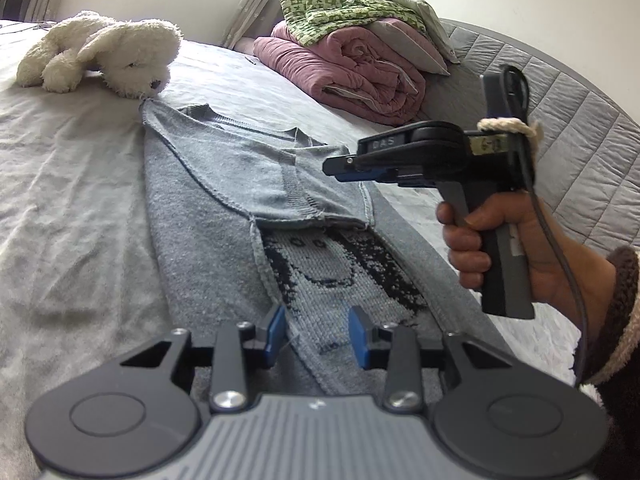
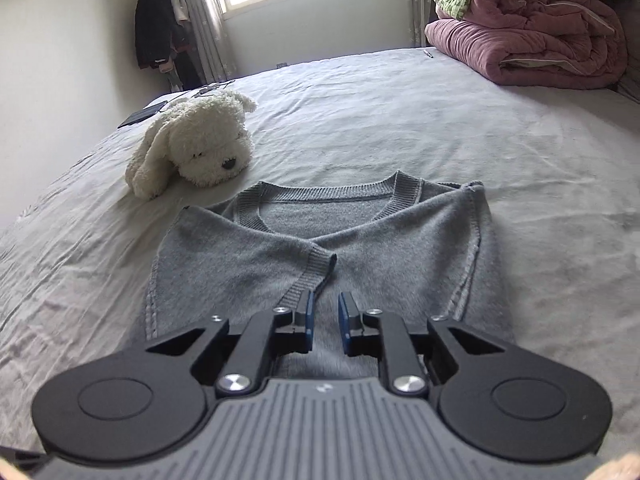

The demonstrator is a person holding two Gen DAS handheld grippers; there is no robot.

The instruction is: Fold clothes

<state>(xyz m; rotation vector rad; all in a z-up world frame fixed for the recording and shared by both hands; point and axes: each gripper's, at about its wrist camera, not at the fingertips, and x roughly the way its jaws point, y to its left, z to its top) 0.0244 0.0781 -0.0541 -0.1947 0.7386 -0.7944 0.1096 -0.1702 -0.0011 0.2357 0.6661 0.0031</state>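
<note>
A grey knitted sweater [image 1: 224, 216] is lying flat on the bed [image 1: 72, 184], inside out, its knitted face motif showing through near the hem. Both sleeves are lying crossed over the chest, which narrows the body into a strip ready for folding lengthwise.

The left gripper [image 1: 316, 338] is hovering over the hem end with its fingers [image 1: 275, 334] standing moderately apart and nothing between them; the motif panel is sitting just ahead of and below them. This placing is probably readying a pinch on the hem.

The right gripper [image 2: 323, 322] is hanging over the middle of the sweater [image 2: 320, 248], its fingers [image 2: 309, 318] narrowly parted and gripping nothing. The ribbed cuff [image 2: 314, 276] of the upper sleeve is lying just ahead of the left finger, apart from it. From the left wrist view, the person's hand [image 1: 520, 256] is holding this tool from the far side of the garment.

A white plush dog [image 2: 196, 148] is resting beyond the collar, well ahead of both pairs of fingers, and folded quilts [image 2: 528, 36] are stacked far off to the right, so the folding lane is lying unobstructed.
</note>
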